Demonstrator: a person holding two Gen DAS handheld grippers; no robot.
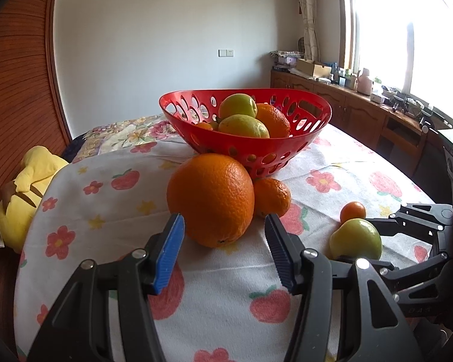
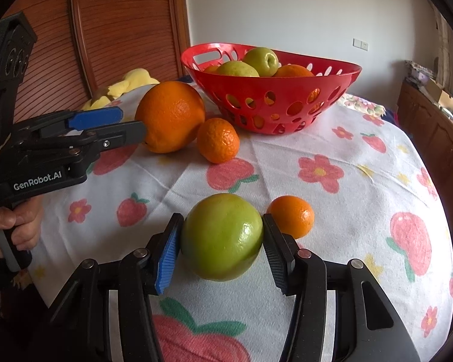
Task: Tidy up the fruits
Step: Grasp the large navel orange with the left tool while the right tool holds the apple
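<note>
- My right gripper [image 2: 222, 249] sits nearest, jaws spread around the round green apple [image 2: 222, 236], pads at both flanks; whether they press yet I cannot tell.
- Just beside it lies a small orange mandarin [image 2: 291, 216], loose on the strawberry-print white cloth [image 2: 362, 181].
- My left gripper [image 1: 225, 252] is wide open, nothing held, lined up on the big round orange [image 1: 210, 199] so both pads can straddle it.
- A wrinkled tangerine [image 1: 271, 196] touches that orange.
- Beyond, the red perforated plastic basket [image 1: 311, 126] already holds fruit, probably the destination.
</note>
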